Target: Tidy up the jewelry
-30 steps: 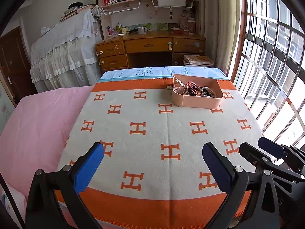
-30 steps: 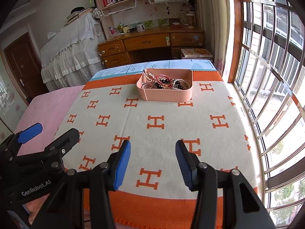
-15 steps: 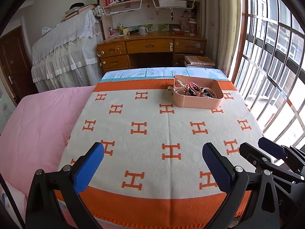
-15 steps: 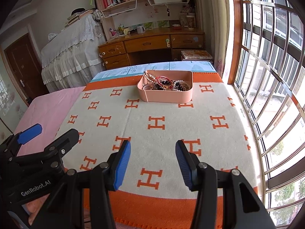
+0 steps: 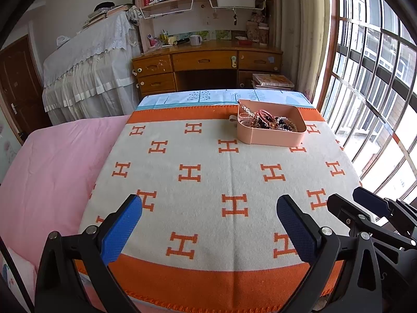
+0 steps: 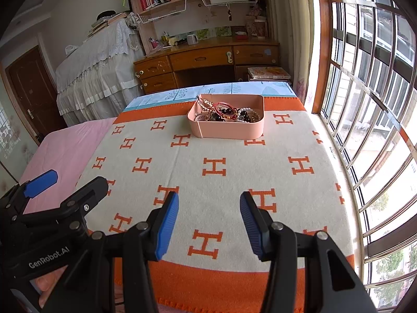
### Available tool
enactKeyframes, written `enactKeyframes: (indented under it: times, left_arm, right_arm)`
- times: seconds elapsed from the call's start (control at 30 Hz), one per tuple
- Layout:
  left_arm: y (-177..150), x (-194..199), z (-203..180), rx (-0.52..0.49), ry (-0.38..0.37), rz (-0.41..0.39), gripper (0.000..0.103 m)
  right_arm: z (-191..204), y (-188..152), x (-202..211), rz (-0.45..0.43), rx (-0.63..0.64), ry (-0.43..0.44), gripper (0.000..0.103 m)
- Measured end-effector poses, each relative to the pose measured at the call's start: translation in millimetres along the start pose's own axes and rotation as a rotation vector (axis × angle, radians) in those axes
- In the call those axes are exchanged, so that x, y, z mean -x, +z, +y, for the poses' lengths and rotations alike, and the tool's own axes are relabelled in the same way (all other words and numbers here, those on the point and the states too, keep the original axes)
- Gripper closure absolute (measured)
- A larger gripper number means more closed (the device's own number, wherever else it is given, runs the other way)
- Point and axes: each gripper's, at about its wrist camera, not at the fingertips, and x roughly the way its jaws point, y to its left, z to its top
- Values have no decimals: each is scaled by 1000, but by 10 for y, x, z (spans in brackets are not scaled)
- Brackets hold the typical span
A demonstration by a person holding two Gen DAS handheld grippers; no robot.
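1. Almost nothing is changing across the last second: the pink tray is sliding slightly lower in both wrist views, so both cameras are tipping up or pulling back a touch, no real advance.
2. The left gripper is hovering over the near orange border of the blanket, jaws spread wide, holding nothing, same gap as a second ago.
3. The right gripper is hanging just beside it over the same near edge, jaws spread too but narrower, nothing between the pads; gap also unchanged.
4. The jewelry is sitting piled in the pink tray at the far end of the blanket, on the window side, well apart from both grippers: red bangles, dark beads, pearl strands, all tangled together. A gold chain is draping over the tray's far-left rim.
5. In the left wrist view something small is lying just outside the tray's left wall; too small to tell what it is.
6. No loose pieces are showing on the rest of the blanket.
7. Meaning for the task: this is a pause. Everything gathered in the tray fits either pieces collected and done, or a heap waiting to be sorted out; one moment is not settling which.
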Motion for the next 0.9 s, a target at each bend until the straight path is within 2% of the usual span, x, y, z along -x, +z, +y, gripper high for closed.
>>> enactKeyframes:
  times: [0.9]
  left_arm:
    - [-47, -85, -7, 4, -5, 25, 1]
  right_arm:
    - [35, -47, -43, 13, -4, 3, 54]
